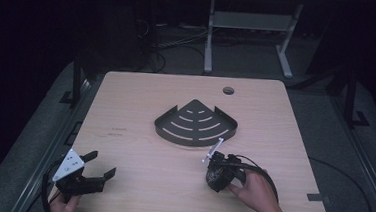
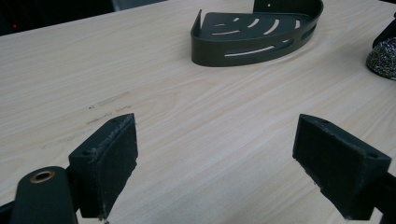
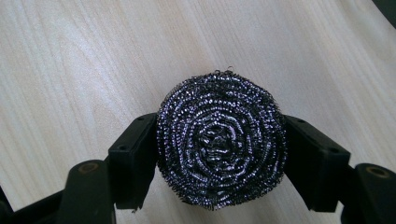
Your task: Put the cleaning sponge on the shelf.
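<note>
Currently the right gripper (image 3: pixel 219 154) is clamping the steel-wool scourer (image 3: pixel 220 140), both pads pressing into its sides; the scourer is sitting on the table (image 1: pixel 137 152), near the front edge on the person's right. Grasp looks made, lift is not yet happening as far as I can tell. The left gripper (image 2: pixel 215 163) is idling at the front left with its jaws spread wide and nothing between them. The dark corner caddy (image 1: pixel 196 123) is sitting mid-table, holding nothing, just beyond the scourer and apart from it. My guess: the caddy is serving as the drop target, so carrying and placing are both pending.
</note>
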The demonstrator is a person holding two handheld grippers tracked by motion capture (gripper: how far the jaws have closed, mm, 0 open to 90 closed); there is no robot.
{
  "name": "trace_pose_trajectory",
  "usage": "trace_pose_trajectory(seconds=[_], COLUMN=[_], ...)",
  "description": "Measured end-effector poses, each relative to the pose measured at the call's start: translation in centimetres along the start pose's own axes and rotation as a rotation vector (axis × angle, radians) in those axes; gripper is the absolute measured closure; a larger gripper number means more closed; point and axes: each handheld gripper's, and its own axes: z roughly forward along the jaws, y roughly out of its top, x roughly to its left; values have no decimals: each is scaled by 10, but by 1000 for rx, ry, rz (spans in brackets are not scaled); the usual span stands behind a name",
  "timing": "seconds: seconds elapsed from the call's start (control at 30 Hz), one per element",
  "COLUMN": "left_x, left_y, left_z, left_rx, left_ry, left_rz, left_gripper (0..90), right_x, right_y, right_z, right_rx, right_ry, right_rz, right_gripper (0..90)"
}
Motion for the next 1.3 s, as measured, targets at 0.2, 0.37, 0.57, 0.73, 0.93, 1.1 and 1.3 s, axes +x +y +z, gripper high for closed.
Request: trace_pose_trajectory(seconds=[0.2,0.37,0.57,0.73,0.93,1.1,1.3], left_x=[0,0,0,1,1,2,1], left_y=[0,0,0,0,0,0,0], left_z=[-1,-1,-1,-1,-2,-2,-2], left_rx=[-4,-4,-5,-1,-5,-4,-5], left_ry=[4,4,5,5,6,6,5], left_rz=[-5,-7,-5,-6,-8,-11,-10], left_gripper=[133,132,133,132,133,132,133], right_x=[1,2,0,-2,-4,-7,-12], right_y=[0,3,10,17,28,35,43], right_z=[-2,-7,-19,-26,-33,-38,-45], right_rx=[-6,-17,-51,-65,-69,-71,-77], right_ry=[9,8,2,5,-3,-9,-17], right_rz=[-9,-20,-27,-38,-54,-63,-68], right_gripper=[324,327,327,326,326,326,326])
